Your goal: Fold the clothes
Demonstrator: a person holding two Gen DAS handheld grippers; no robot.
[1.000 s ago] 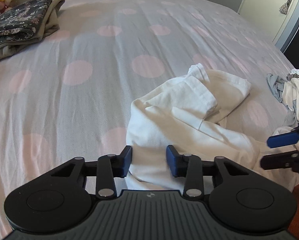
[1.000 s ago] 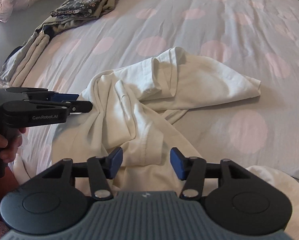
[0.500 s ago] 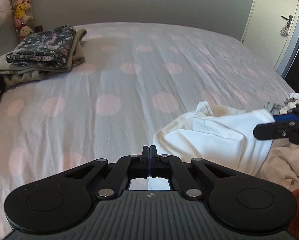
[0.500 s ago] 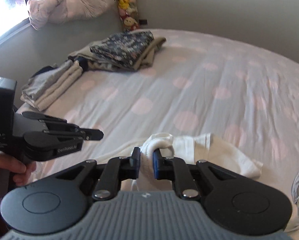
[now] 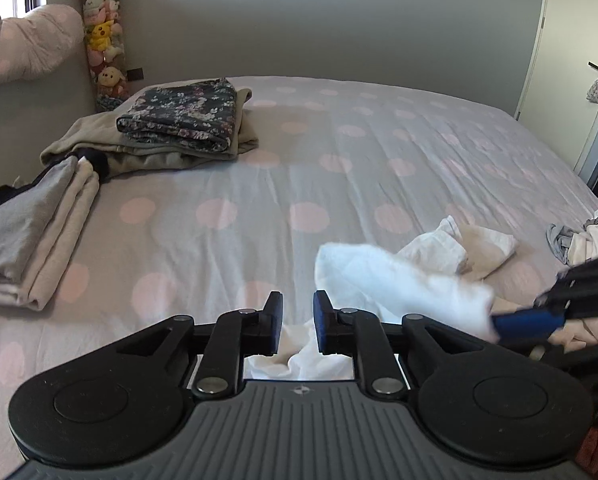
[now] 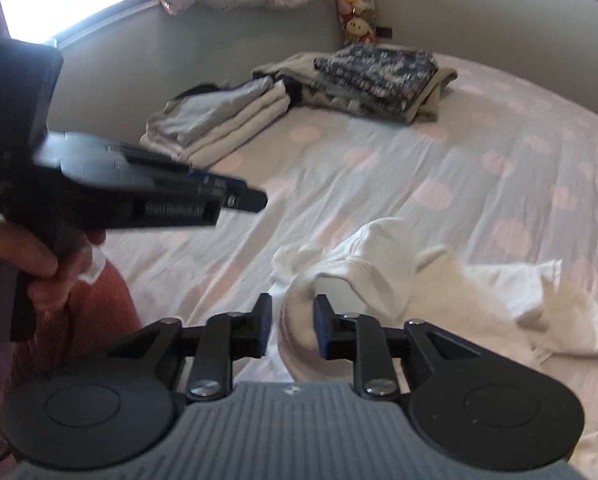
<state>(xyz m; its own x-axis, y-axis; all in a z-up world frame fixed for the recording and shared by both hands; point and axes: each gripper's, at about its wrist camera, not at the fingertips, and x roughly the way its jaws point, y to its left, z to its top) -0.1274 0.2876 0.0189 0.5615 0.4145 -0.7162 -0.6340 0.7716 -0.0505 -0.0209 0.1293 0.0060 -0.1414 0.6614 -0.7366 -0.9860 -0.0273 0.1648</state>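
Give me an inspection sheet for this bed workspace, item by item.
Surface: bed sheet, grey with pink dots.
Job's things: crumpled white garment; floral folded pile and grey folded pile beside it.
Clutter: small heap of clothes at the bed's edge.
Grippers: left tongs opening, nothing pinched; right tongs opening, white cloth between them.
Cables: nothing seen.
Surroundings: plush toys, door.
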